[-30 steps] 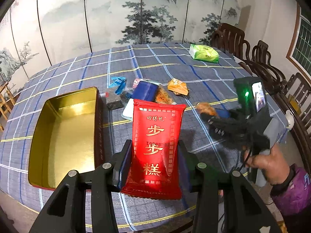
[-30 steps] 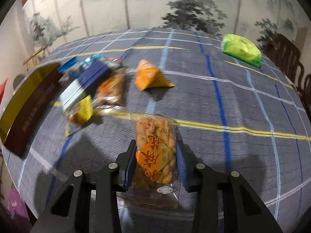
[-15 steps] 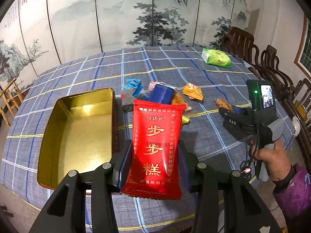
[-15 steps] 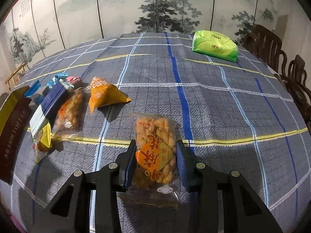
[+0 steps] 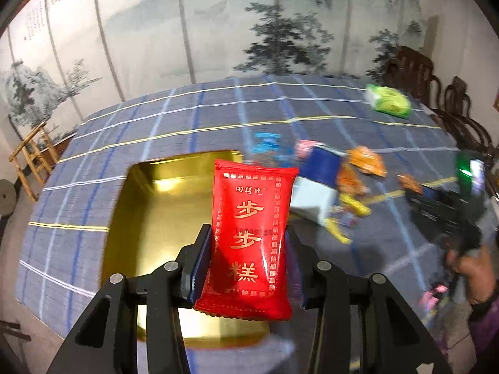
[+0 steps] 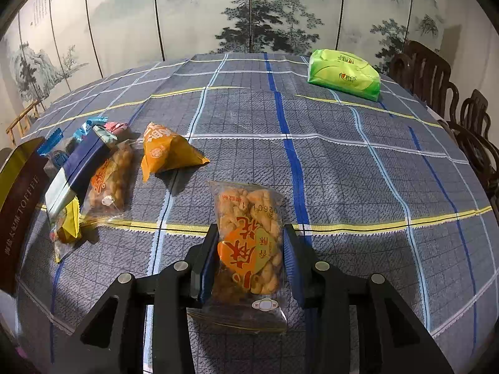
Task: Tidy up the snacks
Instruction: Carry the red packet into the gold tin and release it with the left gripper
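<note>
My left gripper [image 5: 249, 249] is shut on a red snack packet [image 5: 251, 237] with gold characters, held upright above the open gold tin [image 5: 149, 205] on the checked tablecloth. My right gripper [image 6: 249, 249] is shut on a clear bag of fried twists [image 6: 249, 233] with an orange label, held over the cloth. In the right wrist view a pile of loose snacks lies at the left: an orange triangular packet [image 6: 165, 151], a clear bag of nuts [image 6: 107, 180], a dark blue and white packet [image 6: 78, 171] and blue-wrapped sweets [image 6: 90, 124]. The tin's brown side [image 6: 18, 199] shows at the left edge.
A green tissue pack [image 6: 343, 74] lies at the far right of the round table. Dark wooden chairs [image 6: 436, 81] stand along the right side, a painted folding screen [image 6: 249, 9] behind. In the left wrist view a person's hand [image 5: 474, 268] holds the right gripper's handle.
The left gripper has carried the red packet leftward, from beside the tin to over it. The right gripper swung right early on, then stayed still with its bag.
</note>
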A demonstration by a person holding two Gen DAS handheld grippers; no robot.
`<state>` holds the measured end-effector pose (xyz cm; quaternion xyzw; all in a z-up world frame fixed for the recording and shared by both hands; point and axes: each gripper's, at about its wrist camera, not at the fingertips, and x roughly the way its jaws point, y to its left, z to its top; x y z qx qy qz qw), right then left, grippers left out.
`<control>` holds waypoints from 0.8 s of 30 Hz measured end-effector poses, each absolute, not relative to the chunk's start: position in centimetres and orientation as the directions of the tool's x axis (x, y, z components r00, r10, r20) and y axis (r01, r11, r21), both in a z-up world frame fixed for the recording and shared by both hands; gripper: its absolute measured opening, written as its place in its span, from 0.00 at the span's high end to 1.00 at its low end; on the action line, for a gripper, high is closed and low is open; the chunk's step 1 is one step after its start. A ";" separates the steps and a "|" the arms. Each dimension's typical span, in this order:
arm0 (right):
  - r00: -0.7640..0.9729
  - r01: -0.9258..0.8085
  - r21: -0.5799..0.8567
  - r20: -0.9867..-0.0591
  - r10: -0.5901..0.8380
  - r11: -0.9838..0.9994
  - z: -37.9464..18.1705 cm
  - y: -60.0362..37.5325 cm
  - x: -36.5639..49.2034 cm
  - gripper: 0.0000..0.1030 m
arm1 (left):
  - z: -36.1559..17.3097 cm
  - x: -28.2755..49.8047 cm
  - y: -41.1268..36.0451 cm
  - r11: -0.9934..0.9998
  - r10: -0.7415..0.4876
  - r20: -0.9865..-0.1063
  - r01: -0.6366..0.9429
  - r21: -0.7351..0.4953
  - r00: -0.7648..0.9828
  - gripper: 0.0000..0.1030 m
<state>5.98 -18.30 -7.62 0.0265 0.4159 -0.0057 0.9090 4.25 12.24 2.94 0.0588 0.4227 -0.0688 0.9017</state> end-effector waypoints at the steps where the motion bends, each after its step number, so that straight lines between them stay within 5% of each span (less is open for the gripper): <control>1: 0.654 0.033 0.042 -0.756 0.011 0.999 -7.6 -18.3 6.0 0.61 | 2.7 5.3 13.1 0.986 -0.051 -0.776 0.157 0.063 0.628 0.61; 16: 0.655 0.034 0.035 -0.756 0.004 0.999 -7.7 -18.3 6.0 0.61 | -3.0 14.7 19.0 0.979 0.126 -0.850 0.075 0.190 0.511 0.58; 24: 0.657 0.041 0.037 -0.754 0.001 0.998 -7.7 -18.4 5.9 0.61 | -0.7 13.7 19.7 0.982 0.133 -0.808 0.032 0.184 0.574 0.30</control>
